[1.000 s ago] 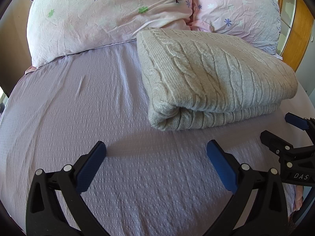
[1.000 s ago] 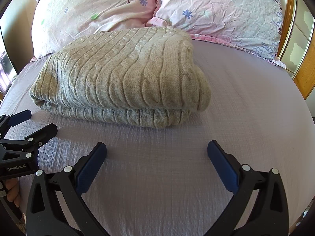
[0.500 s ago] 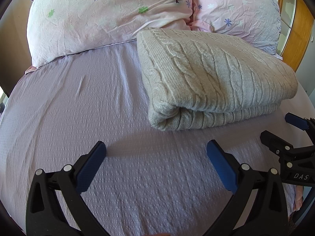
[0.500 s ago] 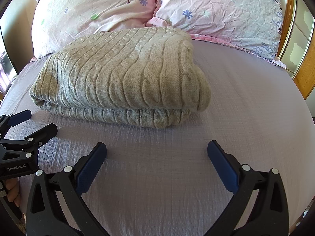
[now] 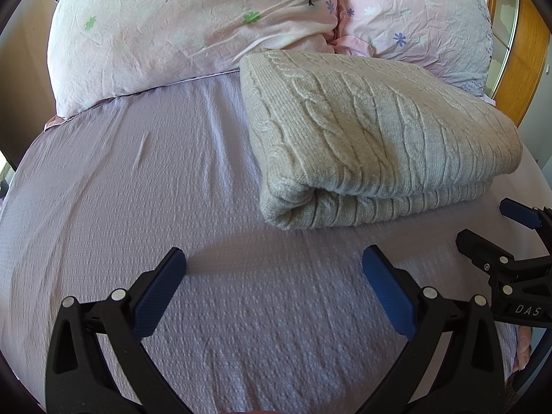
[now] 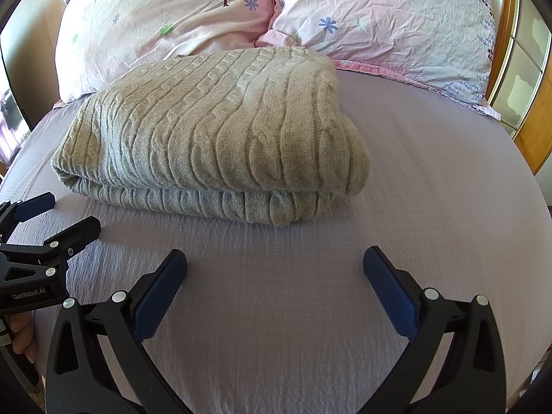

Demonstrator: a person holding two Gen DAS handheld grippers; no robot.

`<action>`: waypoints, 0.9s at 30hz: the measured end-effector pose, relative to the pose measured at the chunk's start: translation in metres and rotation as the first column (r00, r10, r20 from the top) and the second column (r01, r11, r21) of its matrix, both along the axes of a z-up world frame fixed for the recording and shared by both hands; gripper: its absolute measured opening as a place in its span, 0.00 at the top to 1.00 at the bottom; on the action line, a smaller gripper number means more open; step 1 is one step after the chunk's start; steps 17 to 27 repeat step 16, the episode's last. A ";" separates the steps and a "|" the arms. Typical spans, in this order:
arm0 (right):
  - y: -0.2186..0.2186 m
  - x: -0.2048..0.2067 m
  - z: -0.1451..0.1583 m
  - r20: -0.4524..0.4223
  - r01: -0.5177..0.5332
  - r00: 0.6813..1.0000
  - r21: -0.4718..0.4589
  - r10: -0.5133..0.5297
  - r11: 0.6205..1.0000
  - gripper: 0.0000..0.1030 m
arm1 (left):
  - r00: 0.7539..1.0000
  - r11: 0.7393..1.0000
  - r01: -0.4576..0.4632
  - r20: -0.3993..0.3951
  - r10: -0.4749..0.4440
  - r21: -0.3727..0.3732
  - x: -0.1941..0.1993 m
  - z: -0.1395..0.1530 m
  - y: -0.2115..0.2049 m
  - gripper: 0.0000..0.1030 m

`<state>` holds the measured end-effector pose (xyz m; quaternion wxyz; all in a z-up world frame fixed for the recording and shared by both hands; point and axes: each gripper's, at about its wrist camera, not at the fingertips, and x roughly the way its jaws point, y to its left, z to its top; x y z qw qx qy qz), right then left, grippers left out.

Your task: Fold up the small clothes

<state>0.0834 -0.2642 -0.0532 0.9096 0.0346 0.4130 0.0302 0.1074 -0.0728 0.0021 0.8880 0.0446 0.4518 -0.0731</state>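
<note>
A grey cable-knit sweater lies folded in a thick rectangle on the lilac bed sheet, its rolled fold edge facing me. It also shows in the right wrist view. My left gripper is open and empty, a short way in front of the sweater's left corner. My right gripper is open and empty, in front of the sweater's right end. Each gripper shows at the edge of the other's view: the right gripper and the left gripper, both apart from the sweater.
Two pink flowered pillows lie behind the sweater at the head of the bed. A wooden frame with glass panes stands at the right. The sheet extends to both sides.
</note>
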 end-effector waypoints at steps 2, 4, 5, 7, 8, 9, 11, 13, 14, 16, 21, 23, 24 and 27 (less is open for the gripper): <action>0.000 0.000 0.000 0.000 0.000 1.000 0.000 0.000 1.000 0.01 | 1.000 1.000 0.000 0.000 0.000 0.000 0.000 0.000 0.000 0.02; 0.000 0.000 0.000 0.000 0.000 1.000 0.000 0.000 1.000 0.01 | 1.000 1.000 -0.001 -0.005 0.001 0.000 0.000 0.000 0.000 0.02; 0.000 0.000 0.000 0.000 0.000 1.000 0.000 0.000 1.000 0.01 | 1.000 1.000 0.000 -0.009 0.000 0.000 0.001 0.000 0.001 0.02; 0.000 0.000 0.000 0.000 0.000 1.000 0.000 0.000 1.000 0.01 | 1.000 1.000 0.000 -0.010 0.000 0.000 0.001 0.001 0.001 0.02; 0.000 0.000 0.000 0.000 0.000 1.000 0.000 0.000 1.000 0.01 | 1.000 1.000 0.000 -0.010 0.000 0.000 0.001 0.001 0.001 0.02; 0.000 0.000 0.000 0.000 0.000 1.000 0.000 0.000 1.000 0.01 | 1.000 1.000 0.000 -0.009 0.000 0.000 0.001 0.000 0.001 0.02; 0.000 0.000 0.000 0.000 0.000 1.000 0.000 0.000 1.000 0.01 | 1.000 1.000 0.000 -0.008 0.000 -0.001 0.001 0.000 0.001 0.02; 0.000 0.000 0.000 0.000 0.000 1.000 0.000 0.000 1.000 0.01 | 1.000 1.000 0.000 -0.007 0.000 0.000 0.001 0.001 0.001 0.02; 0.000 0.000 0.000 0.000 0.000 1.000 0.000 0.000 1.000 0.01 | 1.000 1.000 -0.001 -0.007 0.001 0.000 0.001 0.001 0.001 0.02; 0.000 0.000 0.000 0.000 0.000 1.000 0.000 0.000 1.000 0.01 | 1.000 1.000 0.000 -0.007 0.000 0.000 0.001 0.001 0.001 0.02; 0.000 0.000 0.000 0.000 0.000 1.000 0.000 0.000 1.000 0.01 | 1.000 1.000 0.000 -0.007 0.000 0.000 0.001 0.001 0.001 0.02; 0.000 0.000 0.000 0.000 0.000 1.000 0.000 0.000 1.000 0.01 | 1.000 1.000 0.000 -0.007 0.000 0.000 0.001 0.001 0.001 0.02; 0.000 0.000 0.000 0.000 0.000 1.000 0.000 0.000 1.000 0.01 | 1.000 1.000 0.000 -0.007 0.000 0.000 0.001 0.001 0.001 0.02; 0.000 0.000 0.000 0.000 0.000 1.000 0.000 0.000 1.000 0.01 | 1.000 1.000 0.000 -0.007 0.000 0.000 0.001 0.001 0.001 0.02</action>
